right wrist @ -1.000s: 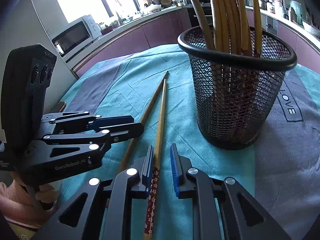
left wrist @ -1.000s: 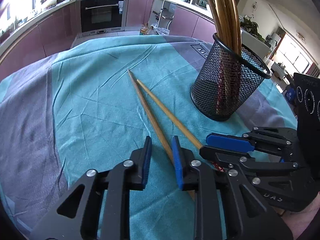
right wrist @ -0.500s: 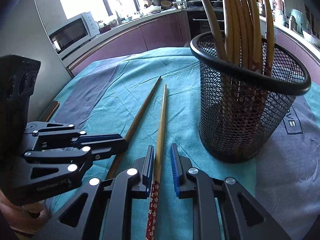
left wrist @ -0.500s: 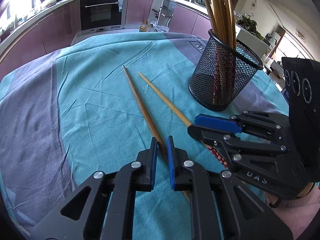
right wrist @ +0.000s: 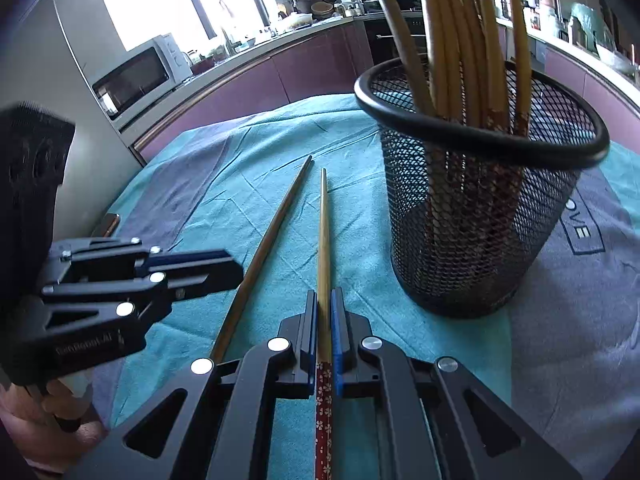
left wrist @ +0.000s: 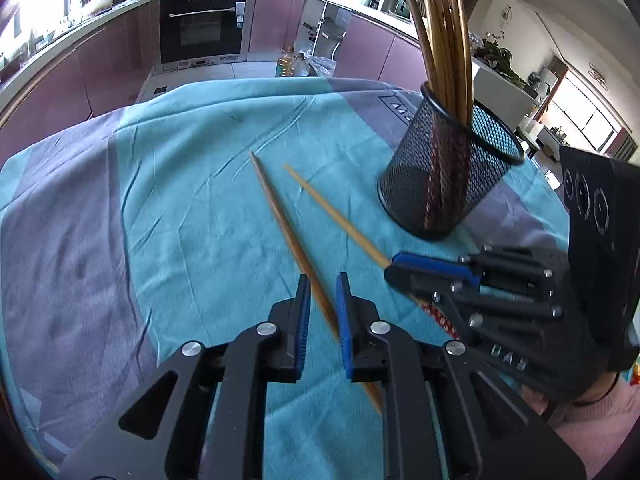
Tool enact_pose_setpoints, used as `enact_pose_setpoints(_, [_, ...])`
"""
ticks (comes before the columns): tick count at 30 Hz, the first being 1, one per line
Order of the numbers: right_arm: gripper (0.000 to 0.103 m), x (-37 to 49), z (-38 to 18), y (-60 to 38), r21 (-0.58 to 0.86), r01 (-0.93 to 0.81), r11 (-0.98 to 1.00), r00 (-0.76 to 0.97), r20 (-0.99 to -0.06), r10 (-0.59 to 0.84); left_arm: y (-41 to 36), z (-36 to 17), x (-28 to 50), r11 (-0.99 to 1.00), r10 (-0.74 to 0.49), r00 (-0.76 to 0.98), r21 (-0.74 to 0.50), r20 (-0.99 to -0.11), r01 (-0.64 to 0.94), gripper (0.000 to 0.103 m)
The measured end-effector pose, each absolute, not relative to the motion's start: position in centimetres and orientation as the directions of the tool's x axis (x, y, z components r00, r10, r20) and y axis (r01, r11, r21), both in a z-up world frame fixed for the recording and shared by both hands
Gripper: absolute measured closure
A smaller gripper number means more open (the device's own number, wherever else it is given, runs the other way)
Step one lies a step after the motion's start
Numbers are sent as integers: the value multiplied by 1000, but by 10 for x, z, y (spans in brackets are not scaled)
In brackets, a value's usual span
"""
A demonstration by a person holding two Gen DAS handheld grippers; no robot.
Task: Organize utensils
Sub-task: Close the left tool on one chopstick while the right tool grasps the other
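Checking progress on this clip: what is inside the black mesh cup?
The mesh cup holds a bundle of chopsticks, standing with patterned red ends down. The mesh and the overlap blur an exact count, and the cup's floor is hidden.

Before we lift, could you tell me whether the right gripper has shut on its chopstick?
Shut: the right gripper pads press both sides of the lighter chopstick.

Strong daylight is admitted through blown-out windows (right wrist: 160, 0) at the upper left of the right wrist view, straight lines are bent by fisheye distortion toward dark vignetted corners, and slight motion blur is seen.
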State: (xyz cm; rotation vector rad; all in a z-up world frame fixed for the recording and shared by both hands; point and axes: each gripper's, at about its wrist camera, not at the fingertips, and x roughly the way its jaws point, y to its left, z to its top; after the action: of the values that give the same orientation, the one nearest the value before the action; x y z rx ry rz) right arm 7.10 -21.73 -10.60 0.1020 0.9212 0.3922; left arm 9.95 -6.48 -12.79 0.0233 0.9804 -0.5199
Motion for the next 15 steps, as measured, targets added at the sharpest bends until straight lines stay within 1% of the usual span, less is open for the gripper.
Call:
enact_pose_setpoints(8, [96, 76, -107, -209, 194, -296, 935, 556, -761, 334, -73, -138, 121, 896, -364, 436, -182, -823, 405, 89])
enact_pose_setpoints(15, [96, 82, -107, -206, 195, -294, 936, 557, -760, 334, -78, -139, 127, 901, -354, 445, -173, -823, 397, 89])
